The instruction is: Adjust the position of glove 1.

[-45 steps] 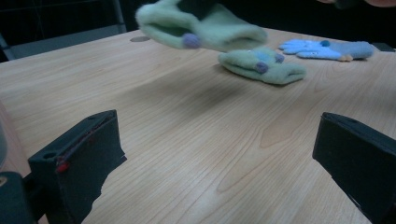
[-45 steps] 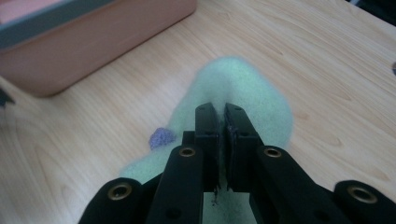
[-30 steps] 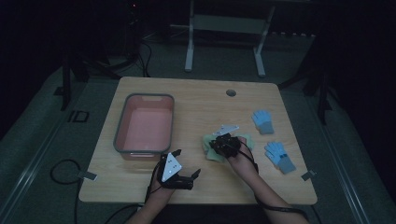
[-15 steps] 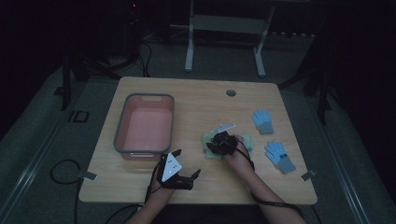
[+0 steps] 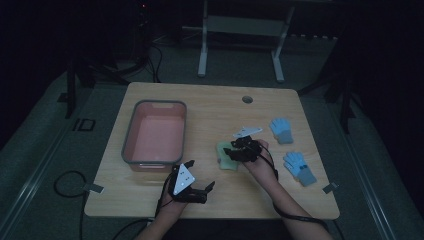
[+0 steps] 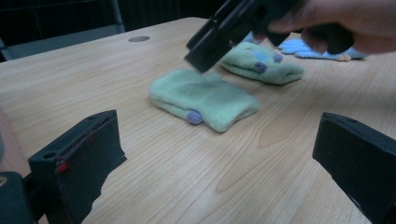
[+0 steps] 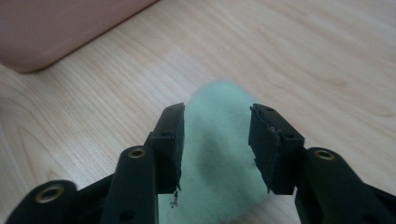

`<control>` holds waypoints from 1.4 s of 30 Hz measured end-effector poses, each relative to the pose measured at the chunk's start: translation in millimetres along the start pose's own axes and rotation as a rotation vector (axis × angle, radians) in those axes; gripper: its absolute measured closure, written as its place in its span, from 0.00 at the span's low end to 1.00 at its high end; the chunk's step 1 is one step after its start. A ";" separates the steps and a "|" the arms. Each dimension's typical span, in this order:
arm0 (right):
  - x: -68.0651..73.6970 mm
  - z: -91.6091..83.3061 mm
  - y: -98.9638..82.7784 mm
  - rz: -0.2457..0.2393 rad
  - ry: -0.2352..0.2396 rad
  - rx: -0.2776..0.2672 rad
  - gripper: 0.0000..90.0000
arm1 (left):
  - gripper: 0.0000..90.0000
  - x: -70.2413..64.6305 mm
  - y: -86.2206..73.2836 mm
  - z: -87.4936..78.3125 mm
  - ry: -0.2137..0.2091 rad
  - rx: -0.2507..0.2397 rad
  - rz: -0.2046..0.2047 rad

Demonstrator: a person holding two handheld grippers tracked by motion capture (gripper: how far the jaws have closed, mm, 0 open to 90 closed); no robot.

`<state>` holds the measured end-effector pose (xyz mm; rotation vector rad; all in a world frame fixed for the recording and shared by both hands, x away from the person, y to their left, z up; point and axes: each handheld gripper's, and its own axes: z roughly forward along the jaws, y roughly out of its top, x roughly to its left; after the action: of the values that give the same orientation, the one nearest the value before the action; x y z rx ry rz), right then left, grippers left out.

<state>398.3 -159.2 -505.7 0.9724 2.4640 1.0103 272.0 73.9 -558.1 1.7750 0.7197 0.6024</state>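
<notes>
Green mitten (image 6: pixel 203 99) lies flat on the wooden table (image 5: pixel 210 107), near its middle, between the pink tub (image 5: pixel 155 137) and two blue gloves (image 5: pixel 292 147) off to the right. A second green mitten (image 6: pixel 261 66), with purple patches, rests just behind it as the left gripper view shows the pair. The right gripper (image 5: pixel 239 151) hangs directly over the nearer mitten, its jaws pointing down and toward the tub side, and the fabric fills the gap between them in the right gripper view (image 7: pixel 219 154). Those jaws have just been opening and now stand partly apart; the pads do not appear to press the cloth, so the mitten looks to be lying free rather than held. Its long axis runs away from the fingers, cuff to tip along the line of the jaws (a lengthwise pinch, if one comes). The right hand is plainly the nearer one, wrist bent over the work, forearm reaching in from the table's near edge. The left gripper (image 5: pixel 199 191) rests low by the near edge, well apart from the mittens, jaws spread wide and holding nothing.
</notes>
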 end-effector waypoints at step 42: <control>-75.4 -42.5 -71.2 0.102 -0.085 0.072 0.70 | 0.01 -0.5 0.2 0.3 0.002 0.005 0.004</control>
<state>397.7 -269.6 -524.3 1.1494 2.4176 0.8971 271.9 73.3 -558.1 1.7811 0.7195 0.6055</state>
